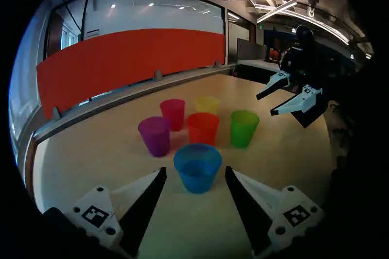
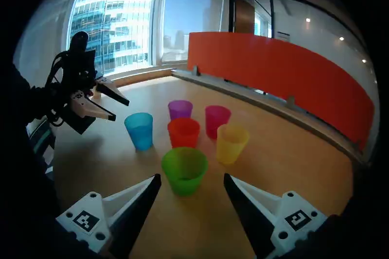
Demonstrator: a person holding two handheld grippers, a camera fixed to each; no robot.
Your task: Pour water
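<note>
blue cup [image 1: 197, 169] sits just ahead of open empty left claw [image 1: 195, 169], right claw [image 2: 192, 176] also open; skewed grab could tip the nearby orange cup [image 1: 203, 128].

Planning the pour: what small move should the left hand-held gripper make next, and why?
Probably ease the left hand-held gripper forward: its jaws stand open, and the blue cup sits centred just beyond its fingertips, not yet between them.

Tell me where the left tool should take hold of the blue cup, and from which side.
Grip the blue cup across its side wall at mid-height, coming from the left tool's near side. It stands upright, tapering downward, centred before the open jaws; the purple cup and orange cup crowd behind.
</note>
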